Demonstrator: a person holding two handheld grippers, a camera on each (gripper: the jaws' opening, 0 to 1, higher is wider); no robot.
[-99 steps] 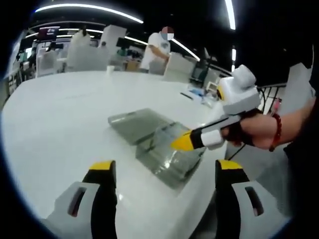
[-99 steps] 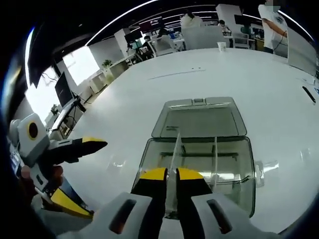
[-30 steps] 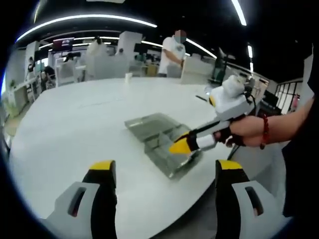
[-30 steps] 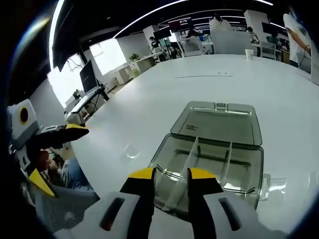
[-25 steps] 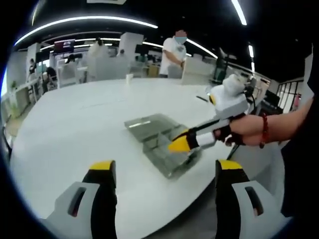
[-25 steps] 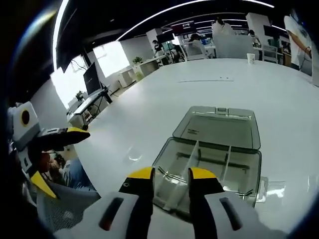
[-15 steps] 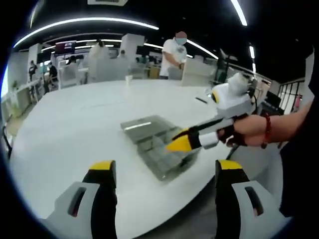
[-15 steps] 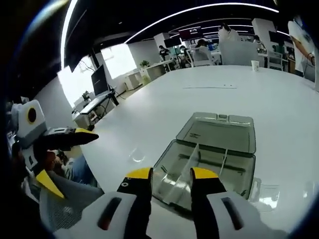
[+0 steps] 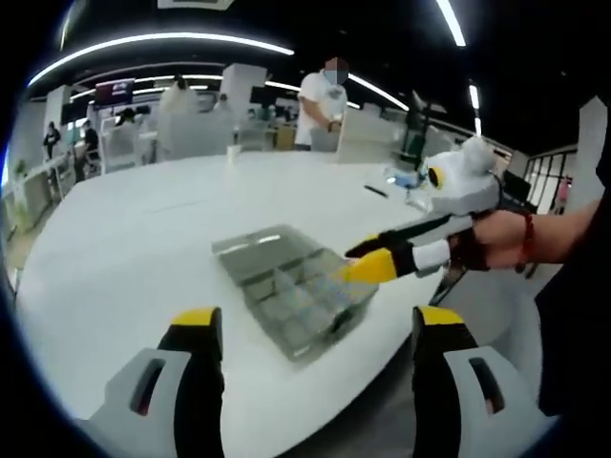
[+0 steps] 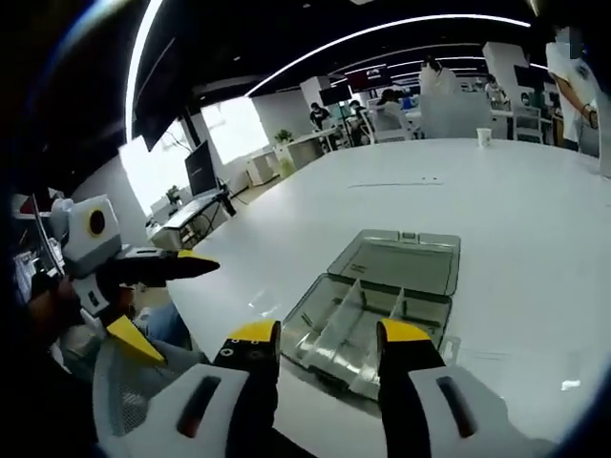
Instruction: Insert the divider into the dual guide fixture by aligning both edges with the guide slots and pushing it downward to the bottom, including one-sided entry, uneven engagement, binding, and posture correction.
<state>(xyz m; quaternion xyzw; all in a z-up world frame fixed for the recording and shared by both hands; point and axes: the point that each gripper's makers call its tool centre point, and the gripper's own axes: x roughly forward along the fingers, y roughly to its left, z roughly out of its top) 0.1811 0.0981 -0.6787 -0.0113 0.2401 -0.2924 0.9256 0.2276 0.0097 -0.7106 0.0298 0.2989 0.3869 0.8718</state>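
Note:
The clear plastic fixture box (image 10: 368, 324) lies on the white table (image 10: 477, 210) with its lid (image 10: 399, 260) folded flat behind it. Two clear dividers (image 10: 341, 317) stand upright in its guide slots. My right gripper (image 10: 326, 334) is open and held back from the box's near edge, nothing between its fingers. In the left gripper view the same box (image 9: 286, 291) sits ahead of my open left gripper (image 9: 315, 320). The right gripper (image 9: 380, 260) comes in from the right, held by a hand, its jaws apart just above the box's right edge.
The table edge (image 9: 315, 401) runs close under the box. A paper cup (image 10: 483, 136) and small items (image 9: 401, 181) lie far across the table. People (image 9: 320, 100) stand at desks behind. The left gripper (image 10: 143, 272) hovers off the table's left edge.
My right gripper has let go of the divider, opened wide and drawn back from the box. The divider stays standing in the slots. My left gripper stays open.

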